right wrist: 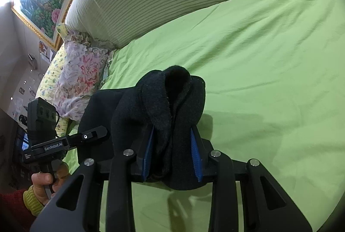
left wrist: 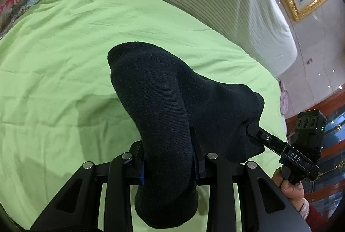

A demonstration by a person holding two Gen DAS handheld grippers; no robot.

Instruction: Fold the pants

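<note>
pants (left wrist: 163, 106): dark, bunched, lifted above green bed (left wrist: 64, 48) | left gripper (left wrist: 169, 158): jaws clenched on pants fold | right gripper (right wrist: 172, 152): jaws grasping other pants end, blue pads pressing cloth

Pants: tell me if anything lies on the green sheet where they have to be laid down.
Nothing visible does. Both claws, left and right, grip the dark pants above the green sheet; the floral pillows sit off at its edge.
</note>
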